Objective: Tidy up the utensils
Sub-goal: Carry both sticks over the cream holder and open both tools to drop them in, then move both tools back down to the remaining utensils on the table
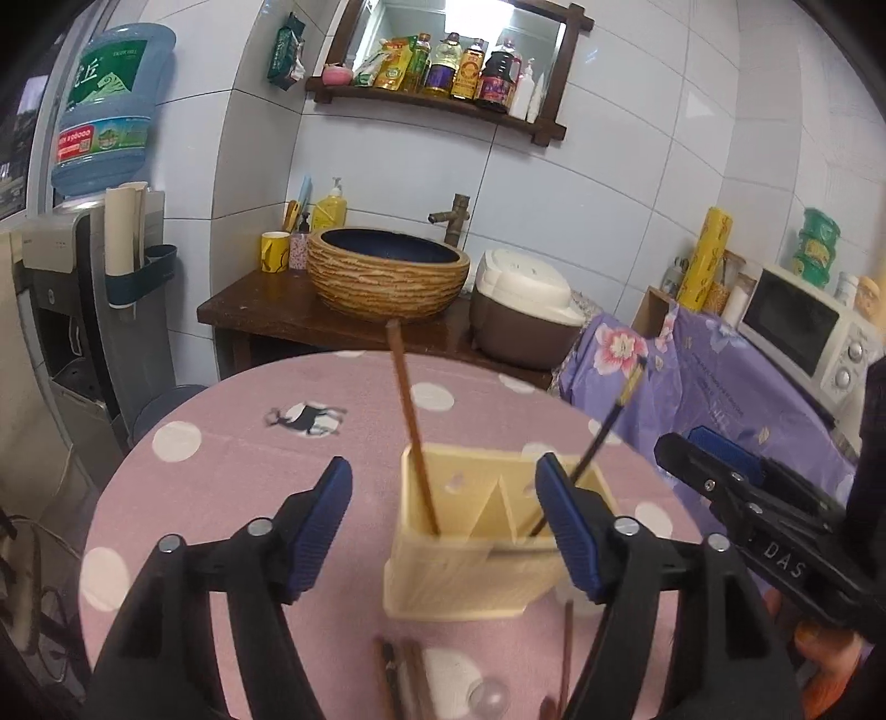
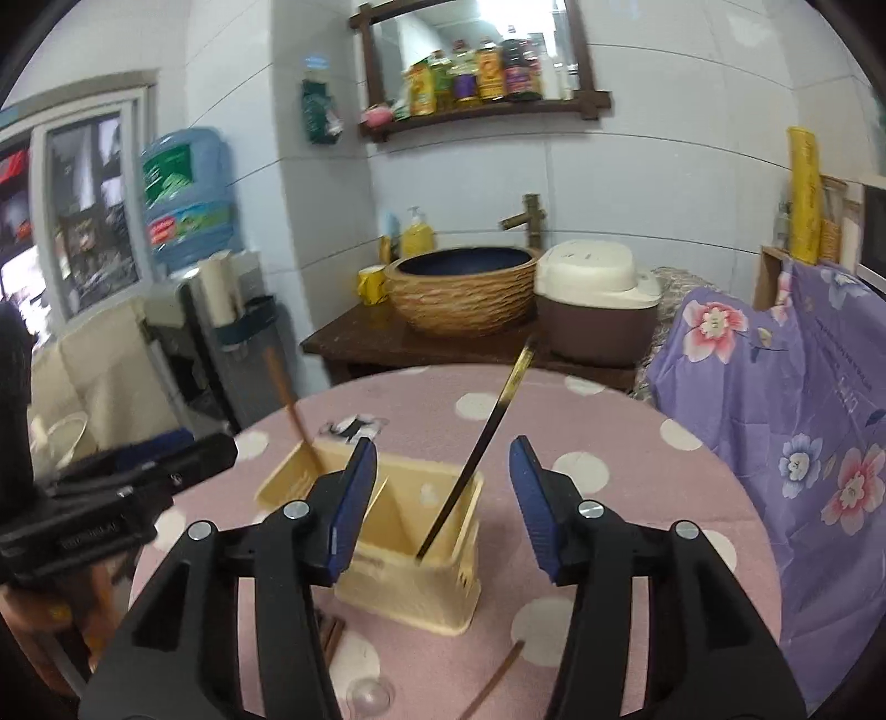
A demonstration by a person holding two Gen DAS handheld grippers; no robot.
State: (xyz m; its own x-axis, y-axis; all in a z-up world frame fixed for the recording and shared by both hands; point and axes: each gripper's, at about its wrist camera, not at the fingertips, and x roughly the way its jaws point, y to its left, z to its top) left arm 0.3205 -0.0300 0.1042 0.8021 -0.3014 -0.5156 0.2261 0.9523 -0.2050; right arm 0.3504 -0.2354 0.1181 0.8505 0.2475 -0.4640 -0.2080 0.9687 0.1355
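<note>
The left hand-held gripper (image 1: 443, 520) hangs spread wide and empty over the cream utensil holder (image 1: 470, 576); the right hand-held gripper (image 2: 443, 498) is equally splayed, grasping nothing, its body lettered "DAS". A brown chopstick (image 1: 412, 426) leans in the holder's left compartment, a black chopstick (image 2: 476, 454) in its right. Loose chopsticks (image 1: 396, 675) lie on the pink polka-dot desk (image 1: 221, 476) just beside the holder.

1. Lighting even, indoor, moderately bright; mirror (image 2: 476, 33) glare overexposed at top.
2. Strong fisheye curvature; black vignette at corners.
3. Right wrist view motion-blurred, notably brown chopstick (image 2: 290, 401); left view sharper.
</note>
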